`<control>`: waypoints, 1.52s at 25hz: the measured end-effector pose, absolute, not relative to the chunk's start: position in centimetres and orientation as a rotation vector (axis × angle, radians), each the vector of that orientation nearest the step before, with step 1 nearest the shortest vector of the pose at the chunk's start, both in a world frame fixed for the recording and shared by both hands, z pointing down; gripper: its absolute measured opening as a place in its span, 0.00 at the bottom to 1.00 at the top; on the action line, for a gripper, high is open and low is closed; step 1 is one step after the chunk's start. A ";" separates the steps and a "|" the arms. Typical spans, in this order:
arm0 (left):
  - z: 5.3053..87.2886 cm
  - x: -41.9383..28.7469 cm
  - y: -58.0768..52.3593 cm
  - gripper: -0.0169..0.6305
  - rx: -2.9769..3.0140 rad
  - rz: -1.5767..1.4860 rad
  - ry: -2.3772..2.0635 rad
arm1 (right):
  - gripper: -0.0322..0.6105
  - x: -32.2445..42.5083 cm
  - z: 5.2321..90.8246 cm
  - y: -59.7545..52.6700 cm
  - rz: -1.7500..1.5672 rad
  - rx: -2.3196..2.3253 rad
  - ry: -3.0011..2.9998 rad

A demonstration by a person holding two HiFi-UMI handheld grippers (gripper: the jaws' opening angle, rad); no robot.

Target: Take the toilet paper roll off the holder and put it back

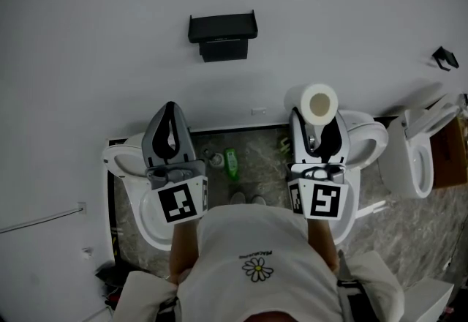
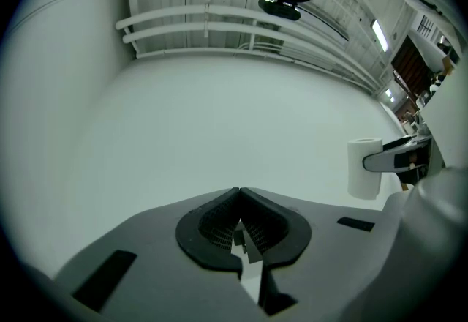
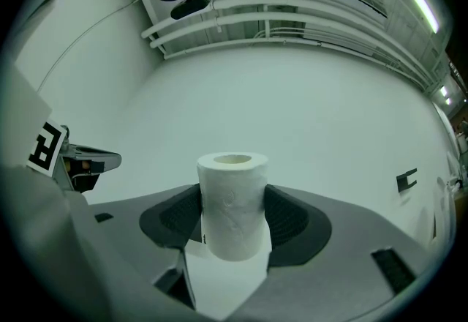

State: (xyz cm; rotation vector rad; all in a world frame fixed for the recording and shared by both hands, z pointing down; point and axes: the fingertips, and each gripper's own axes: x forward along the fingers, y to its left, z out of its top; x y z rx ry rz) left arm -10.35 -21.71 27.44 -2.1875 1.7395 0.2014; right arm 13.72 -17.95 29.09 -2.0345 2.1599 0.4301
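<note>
The white toilet paper roll (image 3: 232,196) stands upright, hollow core up, clamped between the right gripper's (image 3: 232,212) jaws. It is well apart from the black holder (image 1: 222,34) on the wall.

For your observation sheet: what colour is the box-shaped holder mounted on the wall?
The box-shaped wall holder is black, clearest in the head view.

The right claw (image 3: 234,224) is gripping the toilet paper roll (image 3: 232,200), its jaws pressing against both sides while the roll is standing upright, hollow core facing up. A white wall (image 3: 292,101) is filling the background. The left claw (image 3: 91,162) is poking in at the left edge, and a small black bracket (image 3: 406,180) is hanging on the wall at right.
</note>
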 end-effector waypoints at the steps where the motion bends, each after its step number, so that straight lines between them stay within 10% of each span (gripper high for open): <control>1: 27.4 -10.4 -21.7 0.05 -2.184 0.201 1.740 | 0.48 13.7 29.2 -17.9 0.424 -2.032 2.162; 19: 28.0 -11.7 -21.8 0.05 -2.176 0.199 1.807 | 0.48 7.0 18.3 -31.5 0.321 -1.691 2.272; 38: 29.9 -17.1 -22.7 0.05 -2.075 0.124 1.983 | 0.48 1.1 25.2 -46.7 -0.023 -1.869 2.647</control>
